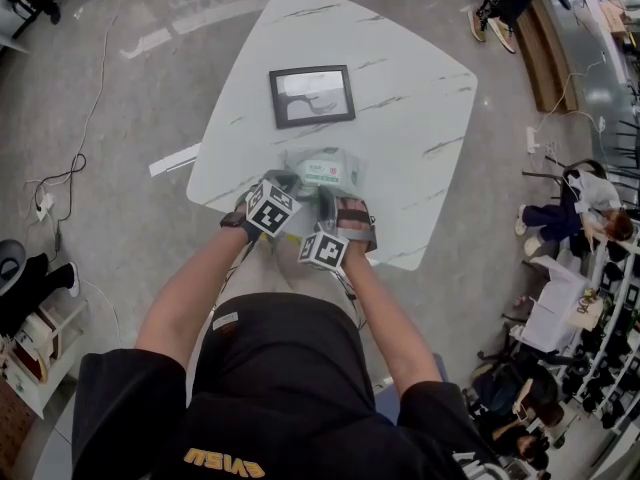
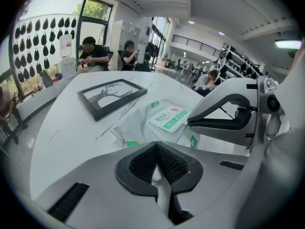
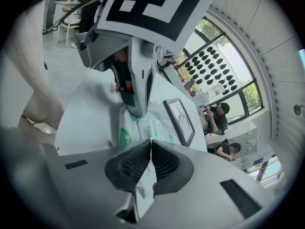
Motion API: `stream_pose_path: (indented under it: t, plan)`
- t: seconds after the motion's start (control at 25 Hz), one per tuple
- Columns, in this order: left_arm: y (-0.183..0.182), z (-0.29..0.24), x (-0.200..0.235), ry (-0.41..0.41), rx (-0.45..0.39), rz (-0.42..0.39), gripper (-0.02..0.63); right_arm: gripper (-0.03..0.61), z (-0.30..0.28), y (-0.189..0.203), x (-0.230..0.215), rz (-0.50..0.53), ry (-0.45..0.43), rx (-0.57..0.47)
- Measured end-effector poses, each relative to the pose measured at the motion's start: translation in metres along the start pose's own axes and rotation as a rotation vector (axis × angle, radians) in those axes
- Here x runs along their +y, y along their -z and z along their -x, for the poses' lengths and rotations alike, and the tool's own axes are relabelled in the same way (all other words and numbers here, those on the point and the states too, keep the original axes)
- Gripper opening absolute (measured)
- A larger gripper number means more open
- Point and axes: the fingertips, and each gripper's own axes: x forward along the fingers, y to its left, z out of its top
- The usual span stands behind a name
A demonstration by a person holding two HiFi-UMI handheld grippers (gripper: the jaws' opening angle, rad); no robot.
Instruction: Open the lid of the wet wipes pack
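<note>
The wet wipes pack (image 1: 322, 171) is white with green print and lies near the front edge of the white marble table (image 1: 400, 98). Its flat lid label (image 2: 169, 118) lies closed on top. My left gripper (image 1: 289, 182) is shut on the pack's near left edge. In the left gripper view, thin white wrapper shows between the closed pads (image 2: 143, 163). My right gripper (image 1: 325, 198) is shut on the near right edge, with white film pinched between its pads (image 3: 164, 163). The two grippers sit close side by side, and each shows in the other's view.
A black picture frame (image 1: 312, 95) lies flat on the table beyond the pack. Several people sit at desks to the right (image 1: 585, 203) and by the windows (image 2: 93, 51). Cables (image 1: 60, 183) trail over the floor at the left.
</note>
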Motion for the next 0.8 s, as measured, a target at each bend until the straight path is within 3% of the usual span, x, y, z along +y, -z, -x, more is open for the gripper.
stream_pose_path:
  t: [0.6, 0.8]
  plan:
    - [0.001, 0.001, 0.004, -0.014, 0.0, 0.013, 0.018, 0.011, 0.007, -0.008, -0.031, -0.027, 0.086, -0.048]
    - [0.0, -0.001, -0.002, 0.027, -0.02, 0.069, 0.018, 0.017, 0.012, 0.002, -0.044, -0.182, 0.088, -0.088]
